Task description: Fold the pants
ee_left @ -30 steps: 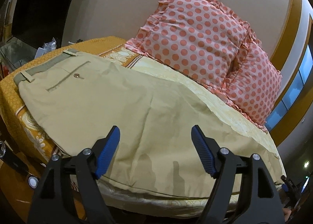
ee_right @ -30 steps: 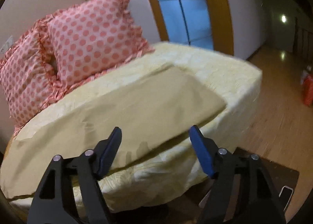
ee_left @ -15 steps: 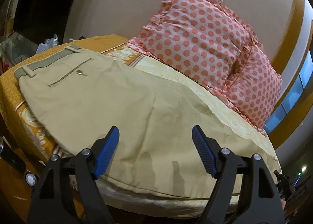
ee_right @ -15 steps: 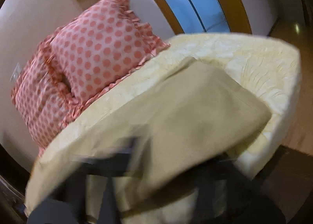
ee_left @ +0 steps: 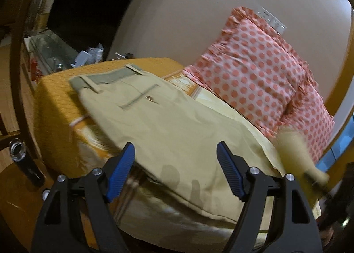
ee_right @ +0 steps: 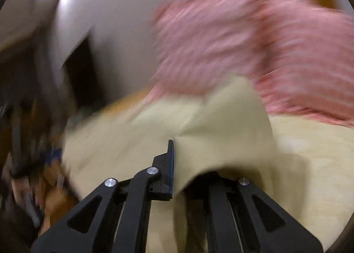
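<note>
Right now my right claw (ee_right: 173, 164) is clamped tight on the hem end of the pants (ee_left: 168, 129), cloth bunched up over the far finger, view badly blurred. Pants lie flat on the bed (ee_left: 55, 107), long axis running from the waistband (ee_left: 104, 77) at the far-left end to the leg end at the right, where a lifted bit of khaki shows in the left wrist view. So the held end is at my right claw, and the waistband lies well apart, up and left of it; I judge the fold wants that end carried along the long axis toward the waistband. My left claw (ee_left: 176, 171) hangs wide open, holding nothing, over the near edge mid-leg, nearer the waistband than the right. Polka-dot pillows (ee_left: 261, 76) sit behind the pants.
</note>
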`<move>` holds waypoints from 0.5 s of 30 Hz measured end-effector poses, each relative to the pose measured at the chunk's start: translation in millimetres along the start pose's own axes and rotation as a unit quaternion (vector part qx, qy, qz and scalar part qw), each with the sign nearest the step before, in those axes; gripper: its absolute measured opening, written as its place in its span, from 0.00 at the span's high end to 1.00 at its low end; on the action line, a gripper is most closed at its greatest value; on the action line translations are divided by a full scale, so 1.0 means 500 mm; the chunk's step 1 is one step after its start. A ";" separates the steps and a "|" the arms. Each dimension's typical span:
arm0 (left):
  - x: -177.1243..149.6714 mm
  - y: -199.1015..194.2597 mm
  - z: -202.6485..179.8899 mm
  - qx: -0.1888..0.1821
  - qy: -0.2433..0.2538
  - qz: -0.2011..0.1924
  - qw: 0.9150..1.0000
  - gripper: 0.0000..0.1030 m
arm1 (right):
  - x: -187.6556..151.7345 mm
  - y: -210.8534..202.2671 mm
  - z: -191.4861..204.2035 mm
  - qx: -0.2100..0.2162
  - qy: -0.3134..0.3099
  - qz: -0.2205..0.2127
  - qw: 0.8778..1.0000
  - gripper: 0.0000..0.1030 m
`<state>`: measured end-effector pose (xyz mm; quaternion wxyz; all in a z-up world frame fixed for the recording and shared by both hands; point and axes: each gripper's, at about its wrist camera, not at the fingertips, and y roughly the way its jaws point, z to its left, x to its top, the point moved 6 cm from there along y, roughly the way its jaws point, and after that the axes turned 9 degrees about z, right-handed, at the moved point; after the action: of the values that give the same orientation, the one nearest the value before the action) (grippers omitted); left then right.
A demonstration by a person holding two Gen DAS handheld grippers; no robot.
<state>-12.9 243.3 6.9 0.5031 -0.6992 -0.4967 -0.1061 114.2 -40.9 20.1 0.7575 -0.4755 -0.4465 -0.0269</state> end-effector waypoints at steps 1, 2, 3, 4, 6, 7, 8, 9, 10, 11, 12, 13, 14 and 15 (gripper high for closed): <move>0.002 -0.001 0.011 0.003 -0.003 -0.001 1.000 0.26 | -0.013 0.035 0.028 0.002 -0.017 0.039 0.999 0.64; 0.004 -0.001 0.024 0.008 -0.006 0.000 1.000 0.26 | -0.027 0.056 0.053 -0.001 -0.034 0.062 0.997 0.38; 0.007 0.001 0.043 0.013 -0.013 0.001 1.000 0.26 | -0.037 0.058 0.076 0.003 -0.051 0.062 0.997 0.26; 0.009 0.002 0.055 0.016 -0.018 0.001 1.000 0.26 | -0.042 0.042 0.100 0.019 -0.067 0.041 0.997 0.25; 0.015 0.005 0.082 0.021 -0.032 0.001 0.999 0.26 | -0.032 0.010 0.109 0.044 -0.059 0.006 0.997 0.25; 0.020 0.008 0.100 0.023 -0.042 0.001 0.999 0.27 | -0.024 -0.003 0.102 0.048 -0.046 -0.013 0.998 0.25; 0.024 0.010 0.109 0.022 -0.048 0.000 0.999 0.27 | -0.013 -0.013 0.083 0.045 -0.023 -0.035 0.998 0.25; 0.029 0.012 0.117 0.021 -0.052 -0.002 0.998 0.27 | -0.006 -0.010 0.056 0.032 0.005 -0.043 0.999 0.25; 0.032 0.013 0.122 0.023 -0.053 -0.002 0.998 0.27 | 0.000 0.004 0.035 0.016 0.026 -0.036 0.999 0.26; 0.035 0.016 0.128 0.027 -0.055 -0.003 0.998 0.27 | -0.002 0.031 0.011 -0.005 0.047 -0.011 0.999 0.28; 0.039 0.019 0.133 0.027 -0.056 -0.003 0.998 0.27 | -0.012 0.053 0.004 -0.014 0.054 0.016 0.998 0.31; 0.043 0.024 0.137 0.028 -0.056 -0.001 0.998 0.27 | -0.026 0.088 0.000 -0.013 0.051 0.063 0.997 0.33; 0.045 0.028 0.141 0.030 -0.057 0.002 0.998 0.27 | -0.035 0.100 0.002 -0.022 0.040 0.071 0.996 0.33; 0.047 0.027 0.142 0.030 -0.057 -0.002 0.998 0.27 | -0.035 0.095 0.006 -0.029 0.030 0.059 0.997 0.33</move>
<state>-15.3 314.5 -19.3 0.4947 -0.6876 -0.5289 -0.0524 123.7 -19.3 -25.0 0.7569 -0.5216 -0.3936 -0.0098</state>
